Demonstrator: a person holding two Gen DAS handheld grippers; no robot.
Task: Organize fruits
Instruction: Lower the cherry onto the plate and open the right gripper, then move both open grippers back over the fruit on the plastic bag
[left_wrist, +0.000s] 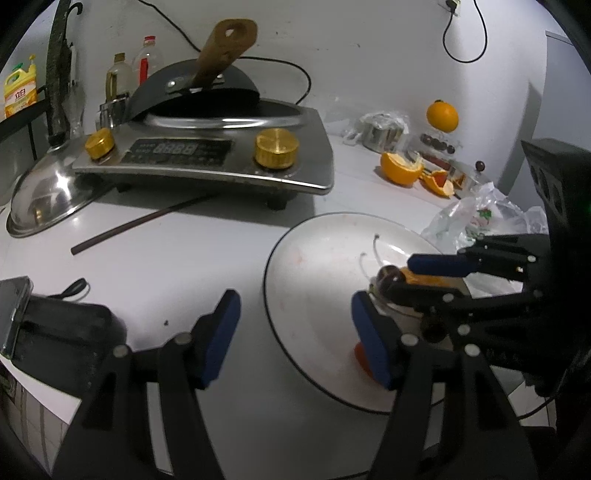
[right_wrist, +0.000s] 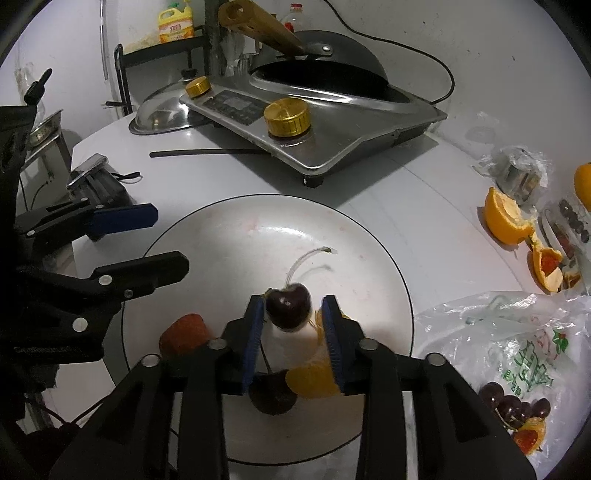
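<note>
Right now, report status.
Left claw open, empty. Right claw open around cherry on plate. Nothing blocking.

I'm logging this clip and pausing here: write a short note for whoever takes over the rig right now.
Right gripper: jaws slightly apart around a cherry on the plate; pads look clear of it, so released.
Left gripper: open, empty, over the plate's near edge.
On the plate: that cherry, a second cherry, an orange segment, a red fruit.
Left: cherries by the bag, a whole orange, a peeled orange.
</note>
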